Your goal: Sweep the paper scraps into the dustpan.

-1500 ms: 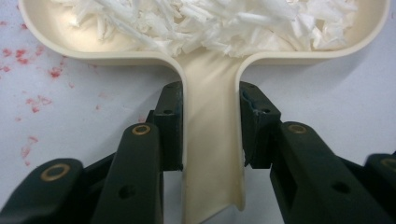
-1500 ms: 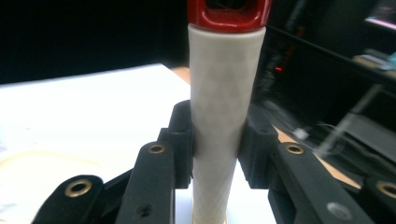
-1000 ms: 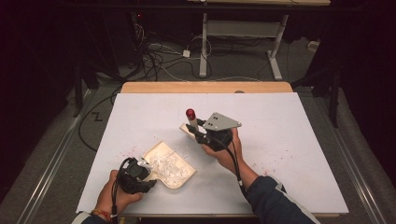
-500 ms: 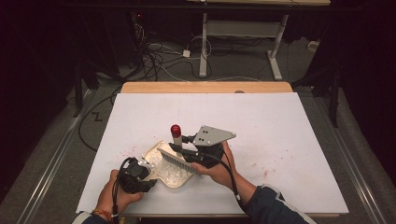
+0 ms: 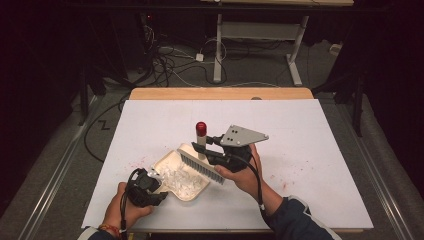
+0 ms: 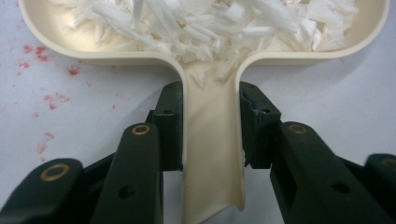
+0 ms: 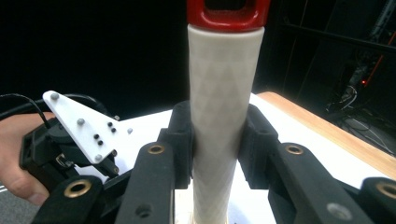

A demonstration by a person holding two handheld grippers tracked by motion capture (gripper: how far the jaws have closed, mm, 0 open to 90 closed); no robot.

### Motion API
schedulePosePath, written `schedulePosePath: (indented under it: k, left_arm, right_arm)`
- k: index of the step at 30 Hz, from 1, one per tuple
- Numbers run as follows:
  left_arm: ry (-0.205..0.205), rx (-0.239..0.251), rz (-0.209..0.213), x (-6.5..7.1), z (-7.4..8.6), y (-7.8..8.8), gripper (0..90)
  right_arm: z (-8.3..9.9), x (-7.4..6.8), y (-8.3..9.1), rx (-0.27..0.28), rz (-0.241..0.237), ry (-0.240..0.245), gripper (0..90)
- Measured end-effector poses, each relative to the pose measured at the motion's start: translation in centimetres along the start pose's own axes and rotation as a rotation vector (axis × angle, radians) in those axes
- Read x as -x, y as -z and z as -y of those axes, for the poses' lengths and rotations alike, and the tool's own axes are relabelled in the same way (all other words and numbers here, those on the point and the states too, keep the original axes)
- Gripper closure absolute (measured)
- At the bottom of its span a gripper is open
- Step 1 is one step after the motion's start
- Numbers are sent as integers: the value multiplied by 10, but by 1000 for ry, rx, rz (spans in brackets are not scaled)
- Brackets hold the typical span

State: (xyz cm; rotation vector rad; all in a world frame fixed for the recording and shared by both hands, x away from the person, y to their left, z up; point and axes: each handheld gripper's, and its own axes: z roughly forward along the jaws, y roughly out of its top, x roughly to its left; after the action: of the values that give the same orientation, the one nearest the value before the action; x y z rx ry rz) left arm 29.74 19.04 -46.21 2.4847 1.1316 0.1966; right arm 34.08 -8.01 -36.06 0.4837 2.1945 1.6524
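Observation:
A cream dustpan (image 5: 172, 167) lies on the white table, holding a heap of white shreds (image 6: 219, 23). My left gripper (image 6: 211, 126) is shut on the dustpan's handle (image 6: 212, 154); in the high view the left gripper (image 5: 150, 187) sits at the pan's near left. My right gripper (image 7: 218, 140) is shut on the cream handle (image 7: 224, 102) of a brush with a red cap (image 5: 201, 128). The handle stands upright. The brush's bristles (image 5: 202, 168) hang over the pan's right side, and the right gripper (image 5: 212, 150) is above the pan.
The white table sheet (image 5: 310, 145) carries faint red specks (image 6: 44, 98) left of the pan and at the right. A wooden table edge (image 5: 220, 93) runs along the back. Cables and desk legs lie on the dark floor beyond.
My right gripper has carried the brush left and toward the person, from beyond the pan to over its right side, and lifted it. The left gripper and dustpan have stayed put.

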Motion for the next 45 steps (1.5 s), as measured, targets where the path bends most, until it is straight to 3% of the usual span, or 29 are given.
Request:
schedulePosePath:
  k: [5,10,14,17,26,30,32,37,41,45]
  left_arm:
    - [14,3,-14,-3,2,1,633]
    - [12,3,-14,-3,2,1,634]
    - [12,3,-17,-3,1,0,634]
    - [7,-2,-27,-1,-1,0,633]
    - [-1,-6,-35,0,-1,-1,633]
    - [-3,-10,-38,1,-2,-1,633]
    - [-3,-9,-40,1,-2,-1,633]
    - [-4,-13,-38,2,-2,0,633]
    - [-4,-16,-38,2,-2,0,633]
    - [-2,-18,-40,2,-3,0,633]
  right_arm:
    - [5,9,0,-16,11,-38,701]
    - [15,14,0,-50,50,-34,701]
    - [21,17,1,-60,39,-81,701]
    - [24,10,0,-74,19,-74,701]
    - [1,2,24,14,7,-17,700]
    - [-2,5,34,32,12,-21,700]
    - [0,5,36,19,32,-11,700]
    - [18,6,41,-69,142,72,700]
    - [31,9,46,-114,137,45,701]
    - [35,0,48,-118,93,14,700]
